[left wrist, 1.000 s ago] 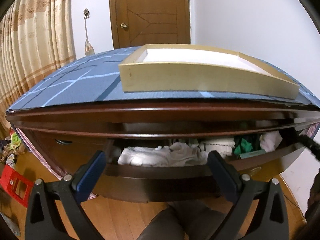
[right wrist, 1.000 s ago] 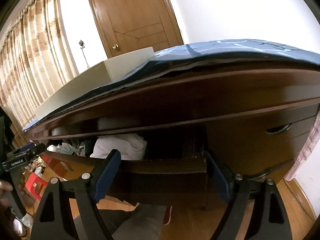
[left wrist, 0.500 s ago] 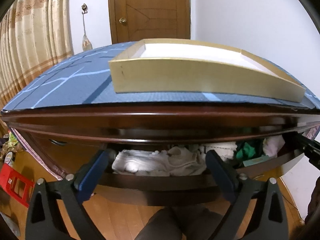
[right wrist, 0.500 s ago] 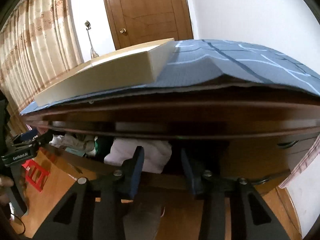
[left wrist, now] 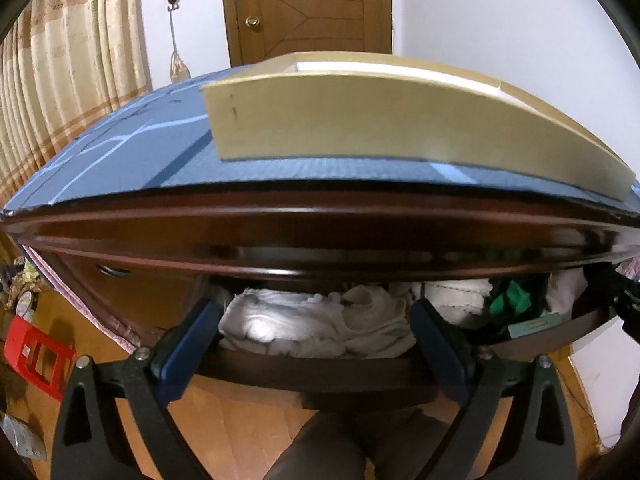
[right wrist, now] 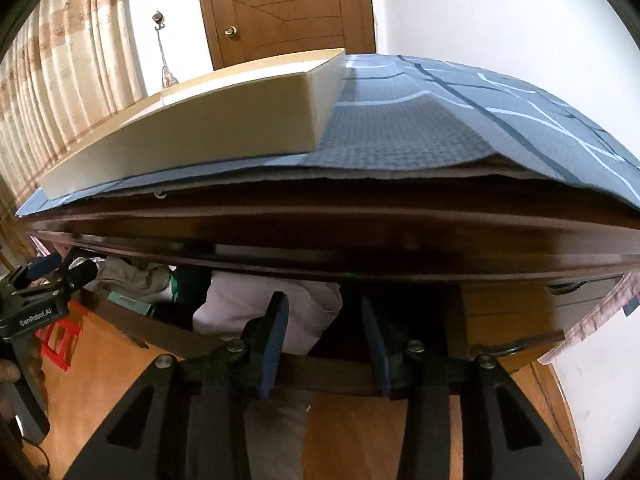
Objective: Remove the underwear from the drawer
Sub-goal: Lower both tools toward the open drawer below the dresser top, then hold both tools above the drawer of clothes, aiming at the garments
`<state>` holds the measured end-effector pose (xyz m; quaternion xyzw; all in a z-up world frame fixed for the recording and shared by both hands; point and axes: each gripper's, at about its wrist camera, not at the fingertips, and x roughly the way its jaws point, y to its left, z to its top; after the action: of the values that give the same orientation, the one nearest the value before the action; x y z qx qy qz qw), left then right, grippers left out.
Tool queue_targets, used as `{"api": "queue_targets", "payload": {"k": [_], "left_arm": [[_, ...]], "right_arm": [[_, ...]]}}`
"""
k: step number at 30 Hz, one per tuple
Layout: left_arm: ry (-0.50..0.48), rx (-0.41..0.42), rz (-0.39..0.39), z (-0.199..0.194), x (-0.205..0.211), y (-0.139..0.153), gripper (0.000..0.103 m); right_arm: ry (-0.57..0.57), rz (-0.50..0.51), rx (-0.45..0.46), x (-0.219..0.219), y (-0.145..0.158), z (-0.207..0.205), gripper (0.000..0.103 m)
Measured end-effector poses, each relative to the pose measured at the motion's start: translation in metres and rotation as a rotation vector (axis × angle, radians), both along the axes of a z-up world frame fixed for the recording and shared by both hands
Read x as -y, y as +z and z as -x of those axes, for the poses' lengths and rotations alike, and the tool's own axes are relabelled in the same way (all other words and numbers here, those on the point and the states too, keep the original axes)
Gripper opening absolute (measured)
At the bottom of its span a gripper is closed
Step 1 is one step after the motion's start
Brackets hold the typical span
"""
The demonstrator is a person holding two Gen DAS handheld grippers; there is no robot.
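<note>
Overhanging desktop edge [left wrist: 320, 220] shadowing underwear [left wrist: 304, 324] in drawer [left wrist: 320, 374]; left tool [left wrist: 314, 306] wide apart, right tool [right wrist: 323, 300] narrowly apart.

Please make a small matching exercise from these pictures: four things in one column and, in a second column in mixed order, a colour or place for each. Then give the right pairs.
Things:
1. tray
2. mat
3. white clothes
4. crate

Colour or place:
A. red, on the wooden floor at the left
B. blue with pale lines, spread over the dresser top
C. pale wood, standing on the mat
D. piled inside the open drawer

Pairs: 1-C, 2-B, 3-D, 4-A
</note>
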<state>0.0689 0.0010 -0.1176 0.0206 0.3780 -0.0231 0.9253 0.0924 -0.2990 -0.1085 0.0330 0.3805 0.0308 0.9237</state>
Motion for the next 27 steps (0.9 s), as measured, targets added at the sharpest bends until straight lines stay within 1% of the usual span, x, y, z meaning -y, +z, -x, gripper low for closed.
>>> {"api": "queue_targets", "payload": {"k": [3,8,12,16,25,27], "left_arm": [[0.002,-0.002,-0.002,0.0,-0.002,-0.001,0.098],[0.005,-0.01,-0.007,0.002,-0.004,-0.002,0.099],[0.005,-0.016,-0.01,0.005,-0.005,-0.003,0.1],[0.003,-0.03,-0.011,0.005,-0.006,-0.004,0.103],[-0.014,-0.044,-0.007,0.011,-0.006,-0.006,0.103],[-0.017,-0.057,-0.008,0.013,-0.007,-0.006,0.103]], "right_arm": [[-0.003,0.004,0.002,-0.002,0.0,0.001,0.042],[0.008,-0.001,-0.043,-0.001,0.001,-0.001,0.042],[0.007,-0.004,-0.057,0.0,0.001,0.002,0.042],[-0.002,0.001,-0.062,0.0,0.001,0.004,0.042],[-0.004,0.005,-0.09,0.0,0.001,0.008,0.042],[-0.005,0.004,-0.099,0.001,0.002,0.01,0.042]]}}
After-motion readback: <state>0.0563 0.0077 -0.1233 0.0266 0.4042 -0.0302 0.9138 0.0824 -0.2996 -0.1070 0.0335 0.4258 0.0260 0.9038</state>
